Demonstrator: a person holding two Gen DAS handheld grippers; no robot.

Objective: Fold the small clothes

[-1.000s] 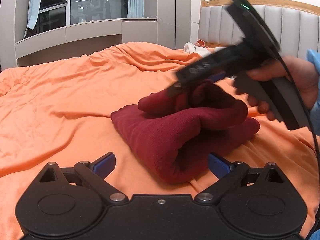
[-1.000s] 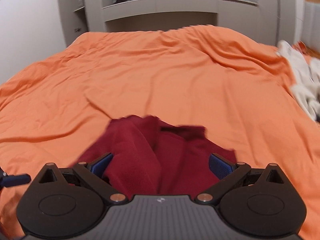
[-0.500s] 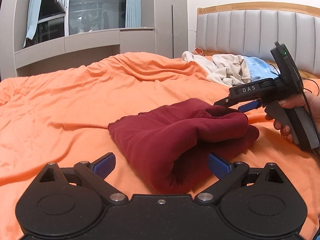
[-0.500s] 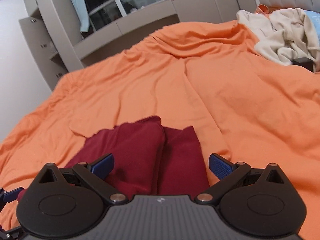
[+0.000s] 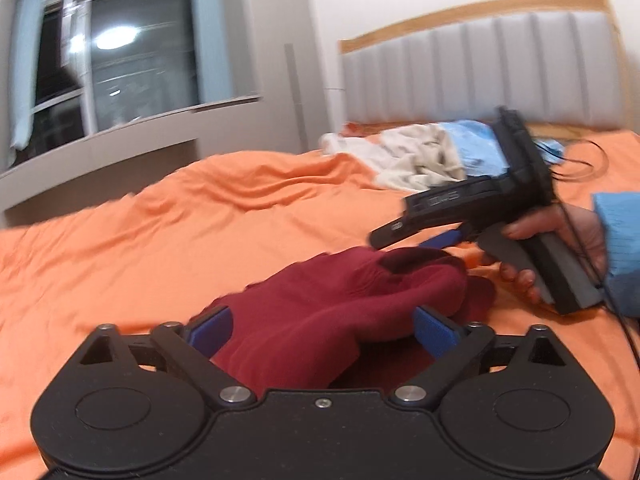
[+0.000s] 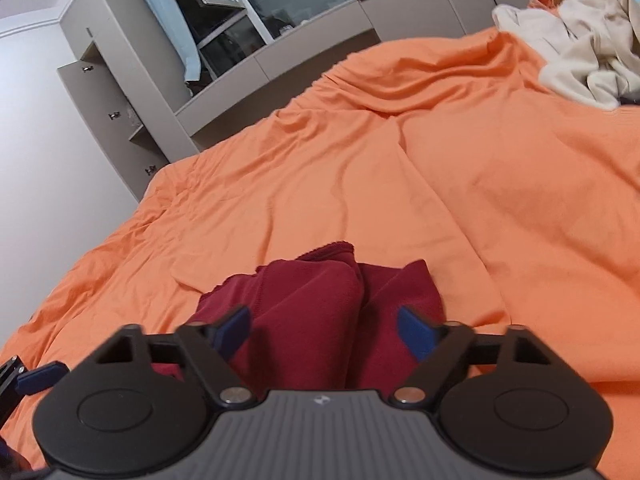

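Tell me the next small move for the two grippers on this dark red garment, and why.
Probably let both close fully. The bunched red garment lies between the jaws of the left gripper and the right gripper; both are closing, but the pads look not yet pressed on cloth.

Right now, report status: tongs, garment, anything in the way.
Left tongs and right tongs both closing around the folded maroon garment, pads not yet pressing. Garment bunched on orange bedspread. Nothing in the way; cream clothes pile far off.
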